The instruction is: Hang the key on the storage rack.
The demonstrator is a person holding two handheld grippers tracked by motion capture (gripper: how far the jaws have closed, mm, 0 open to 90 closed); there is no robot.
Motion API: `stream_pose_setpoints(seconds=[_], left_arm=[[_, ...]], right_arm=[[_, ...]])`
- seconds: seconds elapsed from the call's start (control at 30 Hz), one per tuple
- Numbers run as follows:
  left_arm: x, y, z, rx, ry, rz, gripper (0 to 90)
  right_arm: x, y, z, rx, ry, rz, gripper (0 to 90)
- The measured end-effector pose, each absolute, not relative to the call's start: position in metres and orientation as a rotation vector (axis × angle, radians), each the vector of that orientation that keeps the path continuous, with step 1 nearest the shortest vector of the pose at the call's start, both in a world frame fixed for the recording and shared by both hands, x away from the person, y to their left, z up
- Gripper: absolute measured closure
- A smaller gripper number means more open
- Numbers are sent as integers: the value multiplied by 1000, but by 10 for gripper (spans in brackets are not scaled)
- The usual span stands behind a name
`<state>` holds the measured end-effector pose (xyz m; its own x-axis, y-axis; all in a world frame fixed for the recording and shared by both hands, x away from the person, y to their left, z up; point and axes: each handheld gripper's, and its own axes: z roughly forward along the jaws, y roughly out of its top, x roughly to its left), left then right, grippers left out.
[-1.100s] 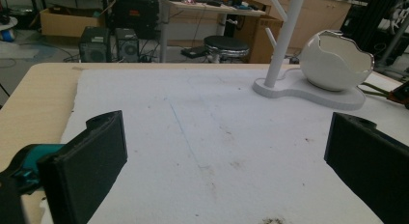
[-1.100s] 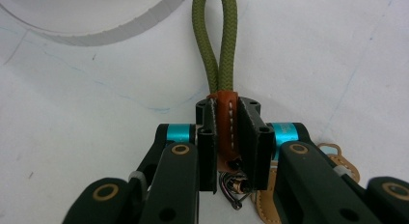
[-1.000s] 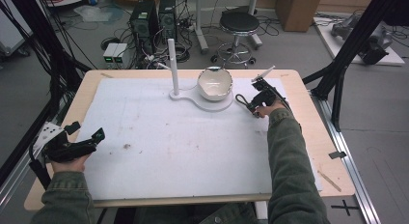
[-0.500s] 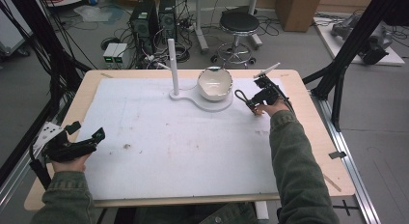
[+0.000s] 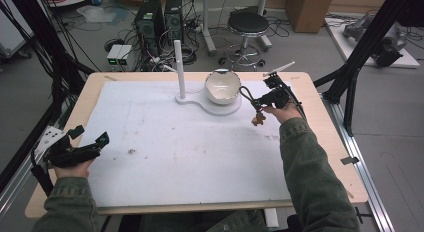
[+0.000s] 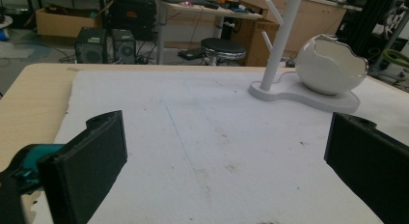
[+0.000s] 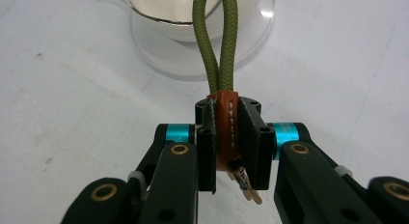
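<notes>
Counter (image 5: 320,157) w/ white mat; at its far side the stand (image 5: 181,72) w/ pegs and the egg-shaped bowl (image 5: 222,86) on its base. My left claw (image 5: 92,144) rests near the left edge, released, nothing in it. My right claw (image 7: 226,137) is clenched on the keychain (image 7: 226,132) by its brown tab; it's come up off the mat since a sec ago, green loop (image 7: 217,35) pointing at the bowl. Prob. ready to hang it on a peg.

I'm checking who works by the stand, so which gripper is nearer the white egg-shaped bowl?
Right. The right gripper, shut on a green cord loop, sits just beside the bowl. The left gripper rests open at the table's near left corner.
</notes>
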<state>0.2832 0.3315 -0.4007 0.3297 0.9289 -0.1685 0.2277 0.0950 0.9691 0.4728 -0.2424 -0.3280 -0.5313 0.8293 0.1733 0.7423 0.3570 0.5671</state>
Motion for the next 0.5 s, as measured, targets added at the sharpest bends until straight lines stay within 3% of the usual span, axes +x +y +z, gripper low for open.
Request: stream_pose_setpoints(seconds=[0.5], left_arm=[[284,331,-401,1411,1146,739,17]], right_arm=[[456,-229,-297,1380,2412,1044,778]])
